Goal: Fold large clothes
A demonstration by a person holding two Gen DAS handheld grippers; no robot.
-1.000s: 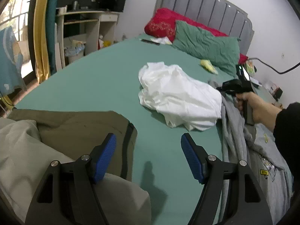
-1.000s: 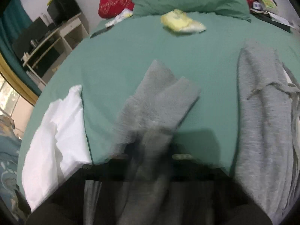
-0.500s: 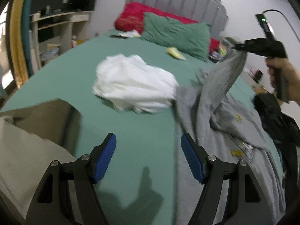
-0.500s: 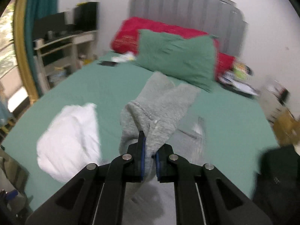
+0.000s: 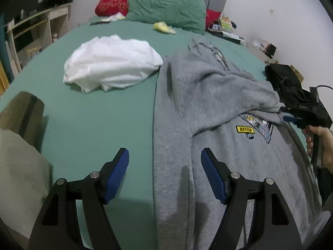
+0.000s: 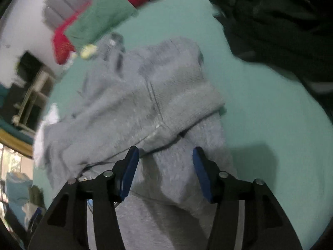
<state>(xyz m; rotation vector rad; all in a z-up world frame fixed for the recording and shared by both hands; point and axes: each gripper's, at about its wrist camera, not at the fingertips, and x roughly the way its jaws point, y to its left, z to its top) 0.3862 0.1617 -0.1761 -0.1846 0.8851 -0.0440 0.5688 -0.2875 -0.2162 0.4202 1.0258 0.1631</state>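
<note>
A grey hoodie (image 5: pixel 208 95) with a yellow chest patch lies spread on the green bed (image 5: pixel 93 120). One sleeve is folded across its chest, the ribbed cuff (image 6: pixel 187 95) near the right edge. My left gripper (image 5: pixel 164 166) is open and empty, hovering over the hoodie's left edge. My right gripper (image 6: pixel 164 166) is open just above the cuff end of the sleeve, touching nothing; it also shows at the right of the left wrist view (image 5: pixel 291 118).
A crumpled white garment (image 5: pixel 112 64) lies left of the hoodie. An olive and beige garment (image 5: pixel 20 137) lies at the near left. A black bag (image 5: pixel 289 83) sits at the bed's right edge. Green and red pillows (image 5: pixel 166 6) lie at the headboard.
My right gripper carried the grey sleeve across the hoodie, lowered it and opened, leaving the sleeve on the chest. My left gripper swung right over the hoodie's edge, still open.
</note>
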